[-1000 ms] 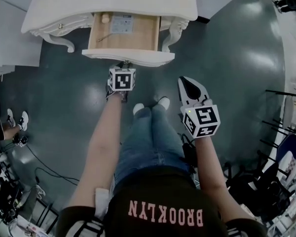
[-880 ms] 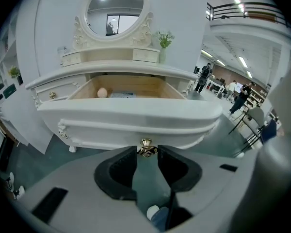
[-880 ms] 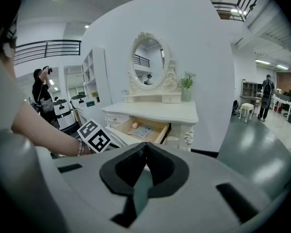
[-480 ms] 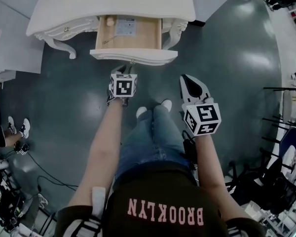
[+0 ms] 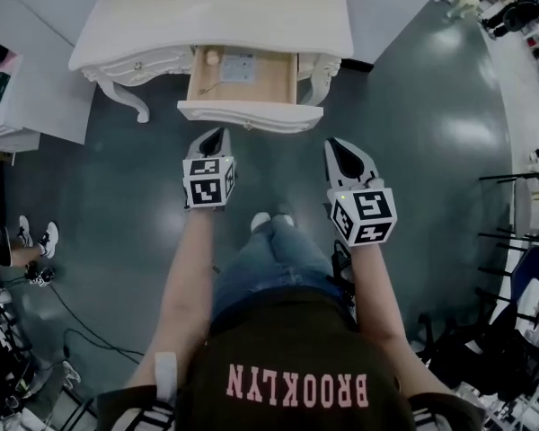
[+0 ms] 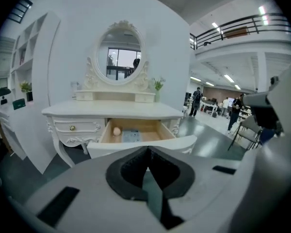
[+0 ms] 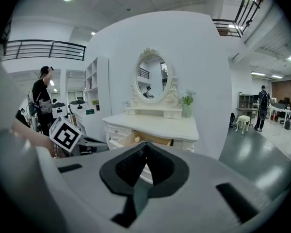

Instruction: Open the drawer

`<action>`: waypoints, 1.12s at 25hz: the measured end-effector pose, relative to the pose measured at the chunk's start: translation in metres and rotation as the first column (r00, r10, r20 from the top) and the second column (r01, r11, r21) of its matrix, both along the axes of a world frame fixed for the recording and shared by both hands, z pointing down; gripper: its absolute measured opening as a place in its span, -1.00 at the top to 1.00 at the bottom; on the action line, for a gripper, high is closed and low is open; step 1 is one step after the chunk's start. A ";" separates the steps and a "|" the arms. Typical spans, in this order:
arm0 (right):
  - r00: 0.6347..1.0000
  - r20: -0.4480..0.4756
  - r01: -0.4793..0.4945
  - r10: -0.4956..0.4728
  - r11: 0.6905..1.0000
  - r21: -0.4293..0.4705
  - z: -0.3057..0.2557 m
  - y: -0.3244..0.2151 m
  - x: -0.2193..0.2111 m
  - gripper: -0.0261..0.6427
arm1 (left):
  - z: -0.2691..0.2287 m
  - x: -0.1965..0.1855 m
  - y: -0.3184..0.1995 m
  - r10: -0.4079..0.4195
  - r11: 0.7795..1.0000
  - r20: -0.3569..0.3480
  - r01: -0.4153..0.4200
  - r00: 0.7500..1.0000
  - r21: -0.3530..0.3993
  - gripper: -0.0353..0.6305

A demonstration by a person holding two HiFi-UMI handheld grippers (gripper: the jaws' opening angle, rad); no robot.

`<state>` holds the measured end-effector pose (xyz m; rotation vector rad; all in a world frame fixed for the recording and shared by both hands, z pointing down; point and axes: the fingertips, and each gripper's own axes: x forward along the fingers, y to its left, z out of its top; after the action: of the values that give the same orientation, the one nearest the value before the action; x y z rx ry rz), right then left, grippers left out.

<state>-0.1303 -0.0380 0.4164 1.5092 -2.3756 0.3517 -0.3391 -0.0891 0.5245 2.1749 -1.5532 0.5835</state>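
Note:
The white dressing table [image 5: 251, 16] has its middle drawer [image 5: 248, 113] pulled out, showing a wooden inside with a small round ball [image 5: 213, 57] and a paper [image 5: 238, 67]. My left gripper [image 5: 217, 136] hangs just in front of the drawer front, apart from it, its jaws shut on nothing. My right gripper [image 5: 336, 145] is to the right of the drawer, also shut and empty. In the left gripper view the open drawer [image 6: 136, 132] lies straight ahead beyond the closed jaw tips [image 6: 147, 148]. The right gripper view shows the drawer [image 7: 136, 140] ahead to the left.
A smaller drawer with a brass knob [image 5: 139, 65] sits shut at the table's left. White shelving [image 5: 13, 88] stands left of the table. Cables and a person's shoes [image 5: 36, 232] lie on the dark floor at left. Chairs and stands [image 5: 521, 268] crowd the right side.
My left gripper has let go of the drawer front, risen and drawn back, and its jaws have closed. The right gripper rose slightly. The drawer stays open.

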 end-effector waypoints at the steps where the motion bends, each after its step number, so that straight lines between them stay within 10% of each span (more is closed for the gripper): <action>1: 1.000 0.002 0.001 -0.001 1.000 0.009 -0.004 -0.001 0.001 0.93 | -0.011 -0.002 0.004 -0.012 1.000 -0.011 0.013 1.000 0.026 0.88; 12: 0.999 0.017 0.027 -0.029 0.988 0.152 -0.069 -0.017 0.012 0.93 | -0.127 0.003 0.026 -0.069 0.967 -0.023 0.072 0.997 0.243 0.88; 28: 0.988 -0.016 0.148 -0.151 0.933 0.329 -0.181 -0.044 -0.018 0.93 | -0.294 0.007 0.006 -0.056 0.857 -0.009 0.053 0.998 0.513 0.88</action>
<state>-0.1485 -0.0817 0.2351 1.4429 -2.6376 -0.0804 -0.3324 -0.0828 0.2305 2.4883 -1.9400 0.1580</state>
